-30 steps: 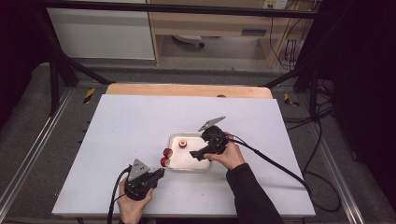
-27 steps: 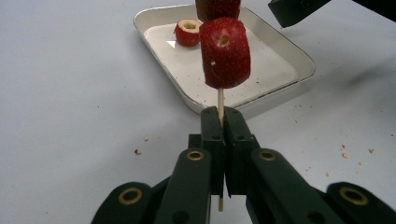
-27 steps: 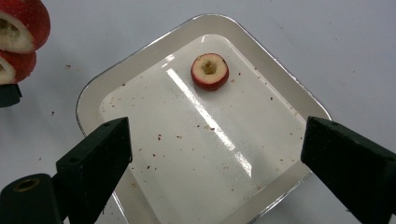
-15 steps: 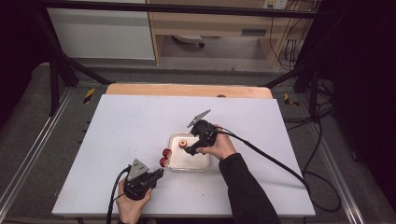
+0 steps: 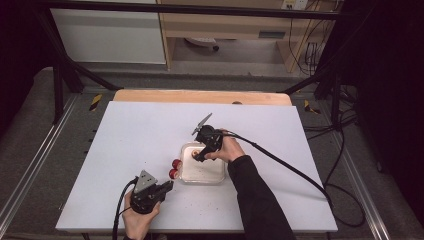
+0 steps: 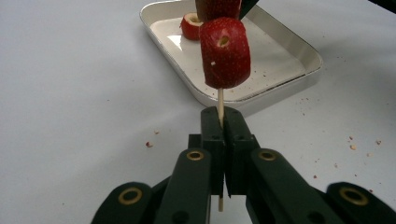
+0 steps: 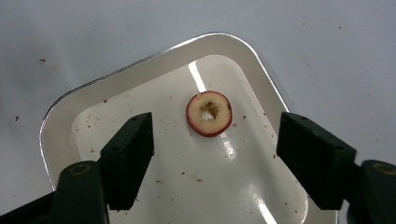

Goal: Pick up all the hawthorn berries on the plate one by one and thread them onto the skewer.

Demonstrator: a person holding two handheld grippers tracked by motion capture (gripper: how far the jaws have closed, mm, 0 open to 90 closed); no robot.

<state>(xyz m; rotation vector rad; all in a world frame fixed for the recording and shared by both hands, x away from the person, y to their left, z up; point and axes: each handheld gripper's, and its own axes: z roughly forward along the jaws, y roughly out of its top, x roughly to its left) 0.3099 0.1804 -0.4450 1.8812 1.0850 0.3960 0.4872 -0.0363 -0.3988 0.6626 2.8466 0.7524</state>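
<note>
My left tongs (image 6: pixel 219 122) pinch a skewer (image 6: pixel 220 100) carrying red fruit pieces (image 6: pixel 225 52) beside the white tray (image 6: pixel 299 49). My right tongs (image 7: pixel 215 151), jaws apart and just closing, hover over a fruit slice (image 7: pixel 209 113) lying in the tray.

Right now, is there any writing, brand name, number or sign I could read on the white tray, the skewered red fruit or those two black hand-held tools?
No readable text anywhere.
Shallow white rectangular tray: plain, no marking.
Thin wooden skewer with cored red fruit pieces: no label.
Black left gripper, shut on the skewer, and black right gripper, open above the tray: no brand or number visible.
Yellow-and-black striped tabs beside the table: hazard stripes, no words.
Small plate on the far wooden shelf: too blurred to read.
</note>
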